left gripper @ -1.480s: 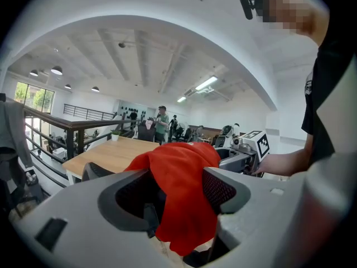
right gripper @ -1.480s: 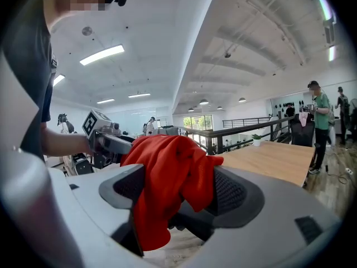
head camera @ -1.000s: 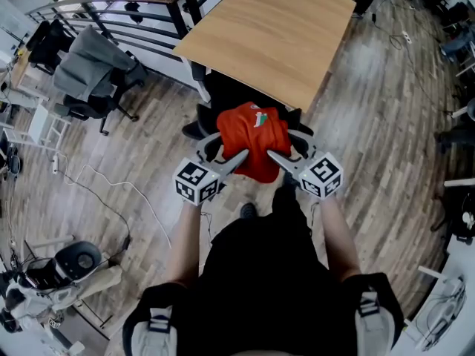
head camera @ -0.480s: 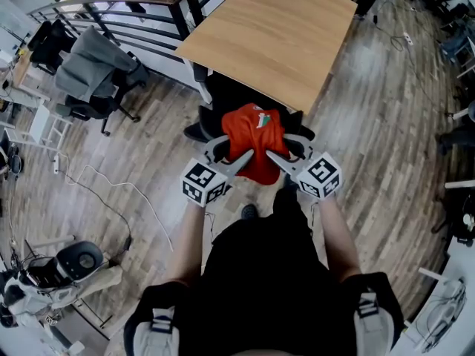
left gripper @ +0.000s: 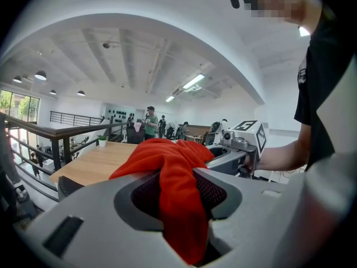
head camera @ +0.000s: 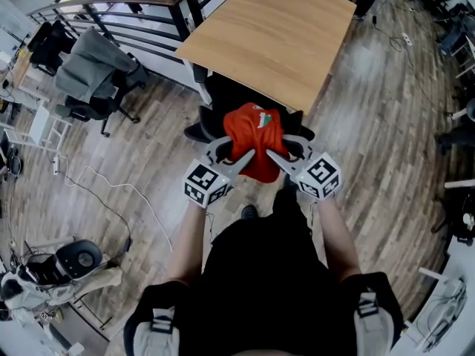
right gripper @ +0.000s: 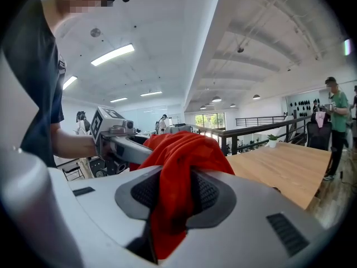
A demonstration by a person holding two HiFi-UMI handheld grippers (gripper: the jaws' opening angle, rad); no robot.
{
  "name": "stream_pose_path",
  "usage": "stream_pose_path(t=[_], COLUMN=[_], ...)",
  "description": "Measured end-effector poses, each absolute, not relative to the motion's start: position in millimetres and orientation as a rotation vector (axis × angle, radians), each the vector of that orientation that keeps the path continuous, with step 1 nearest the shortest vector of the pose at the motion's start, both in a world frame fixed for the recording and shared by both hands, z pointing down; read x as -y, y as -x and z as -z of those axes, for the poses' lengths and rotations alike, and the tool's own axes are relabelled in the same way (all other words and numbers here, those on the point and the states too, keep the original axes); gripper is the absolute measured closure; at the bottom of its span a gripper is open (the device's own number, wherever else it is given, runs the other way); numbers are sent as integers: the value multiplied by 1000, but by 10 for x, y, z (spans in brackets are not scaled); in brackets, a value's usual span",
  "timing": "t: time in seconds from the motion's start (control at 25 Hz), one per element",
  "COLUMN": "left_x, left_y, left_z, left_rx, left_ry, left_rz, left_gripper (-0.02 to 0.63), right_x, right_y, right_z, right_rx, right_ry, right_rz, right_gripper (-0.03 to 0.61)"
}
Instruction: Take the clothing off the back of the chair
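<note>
A red garment (head camera: 256, 133) hangs over the back of a black chair (head camera: 223, 95) pushed up to the table. My left gripper (head camera: 233, 151) pinches its left side and my right gripper (head camera: 286, 148) its right side. In the left gripper view a fold of the red garment (left gripper: 177, 205) is squeezed between the dark pads (left gripper: 146, 193). The right gripper view shows the same, with the red garment (right gripper: 174, 172) bunched between the pads (right gripper: 207, 193). Both pairs of jaws have just been closing onto the fabric. The chair back itself is hidden under the cloth.
A wooden table (head camera: 274, 28) stands just beyond the chair. At the far left is a second chair with a grey jacket (head camera: 93, 65), beside a railing (head camera: 141, 6). A cable (head camera: 111, 191) trails over the wood floor, and equipment (head camera: 59, 269) sits at lower left. People stand far off.
Both grippers' jaws have narrowed onto the garment's sides. The left gripper has shifted a little right and up towards the cloth, and the fabric is more gathered between them.
</note>
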State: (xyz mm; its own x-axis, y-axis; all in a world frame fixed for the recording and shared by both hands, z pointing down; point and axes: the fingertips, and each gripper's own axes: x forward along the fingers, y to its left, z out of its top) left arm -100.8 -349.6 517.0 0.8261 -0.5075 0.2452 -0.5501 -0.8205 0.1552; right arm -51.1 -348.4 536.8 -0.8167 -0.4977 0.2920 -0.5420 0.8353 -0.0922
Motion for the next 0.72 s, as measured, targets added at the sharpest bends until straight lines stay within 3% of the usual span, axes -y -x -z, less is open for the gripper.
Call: stream_pose_path(t=[0.72], left_x=[3234], left_y=[1305], left_z=[-4871], left_rx=[864], left_ry=[-2887], left_rz=[-184], left_gripper=[465], right_x=[3264], right_y=[838], right_z=[-5086], right_rx=[2795], right_ry=[-928], right_rz=[-126], right_gripper=[469])
